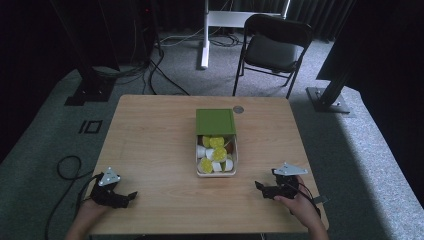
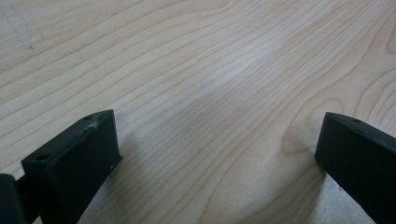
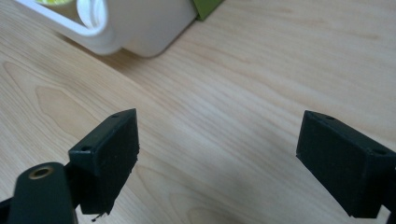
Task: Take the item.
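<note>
A white box [image 1: 216, 174] stands in the middle of the wooden table [image 1: 150, 130], holding several yellow and white pieces [image 1: 218, 153]. Its green lid [image 1: 215, 121] covers the far half. My left gripper [image 1: 127, 196] rests near the table's front left corner, pointing right. In the left gripper view its jaws [image 2: 215, 140] stand wide open over bare wood. My right gripper [image 1: 260, 188] is near the front right corner and points left toward the box. Its jaws [image 3: 219, 144] are open with nothing between them, and beyond them lie a corner of the white box [image 3: 140, 28] and the green lid [image 3: 205, 7].
A small round grey disc [image 1: 238, 109] lies on the table just behind the lid. Beyond the table stand a black chair [image 1: 272, 47], a white post [image 1: 205, 35] and black frame legs [image 1: 87, 85]. A black cable [image 1: 67, 167] loops on the floor at left.
</note>
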Available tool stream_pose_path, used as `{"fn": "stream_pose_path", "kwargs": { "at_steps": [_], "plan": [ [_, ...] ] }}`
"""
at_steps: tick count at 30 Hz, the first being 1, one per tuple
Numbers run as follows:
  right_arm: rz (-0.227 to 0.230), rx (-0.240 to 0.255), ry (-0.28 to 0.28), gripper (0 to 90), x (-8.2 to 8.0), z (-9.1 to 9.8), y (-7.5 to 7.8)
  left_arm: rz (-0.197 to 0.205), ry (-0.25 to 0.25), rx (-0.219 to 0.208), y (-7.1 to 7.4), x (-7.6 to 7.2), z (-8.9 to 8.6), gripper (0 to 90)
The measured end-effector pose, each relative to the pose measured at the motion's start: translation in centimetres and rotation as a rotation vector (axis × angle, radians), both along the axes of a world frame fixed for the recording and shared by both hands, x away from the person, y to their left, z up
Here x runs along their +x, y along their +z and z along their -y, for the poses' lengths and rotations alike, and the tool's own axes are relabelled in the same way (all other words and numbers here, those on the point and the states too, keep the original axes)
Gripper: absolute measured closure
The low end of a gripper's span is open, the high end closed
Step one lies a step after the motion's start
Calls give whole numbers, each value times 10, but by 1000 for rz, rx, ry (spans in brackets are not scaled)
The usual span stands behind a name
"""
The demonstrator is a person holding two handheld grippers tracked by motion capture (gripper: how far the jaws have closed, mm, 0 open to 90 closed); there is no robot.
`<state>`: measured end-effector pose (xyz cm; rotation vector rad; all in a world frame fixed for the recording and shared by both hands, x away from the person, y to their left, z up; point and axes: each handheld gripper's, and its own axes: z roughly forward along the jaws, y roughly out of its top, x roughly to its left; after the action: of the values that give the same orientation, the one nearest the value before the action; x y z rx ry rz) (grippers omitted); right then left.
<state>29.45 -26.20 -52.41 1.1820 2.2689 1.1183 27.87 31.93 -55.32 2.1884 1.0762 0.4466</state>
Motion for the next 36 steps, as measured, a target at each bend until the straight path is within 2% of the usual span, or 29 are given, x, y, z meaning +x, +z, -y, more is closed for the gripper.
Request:
{"fn": "stream_pose_path", "kwargs": {
  "at_steps": [2,5,6,11,18,24,36],
  "plan": [
    [10,10,7,131,0,-2,5,0,1,-1,0,0,0,5],
    [16,72,30,131,-2,-8,15,0,1,-1,0,0,0,5],
    [28,78,35,131,-2,-11,19,0,0,0,0,0,0,5],
    [65,71,45,136,-2,-22,36,-1,1,0,0,0,0,5],
    [106,52,45,141,3,-38,51,-1,0,0,0,0,0,5],
    [129,66,70,141,10,-57,61,-1,1,1,0,0,0,5],
    [170,52,116,141,22,-91,76,-1,1,0,0,0,0,6]
  ]
}}
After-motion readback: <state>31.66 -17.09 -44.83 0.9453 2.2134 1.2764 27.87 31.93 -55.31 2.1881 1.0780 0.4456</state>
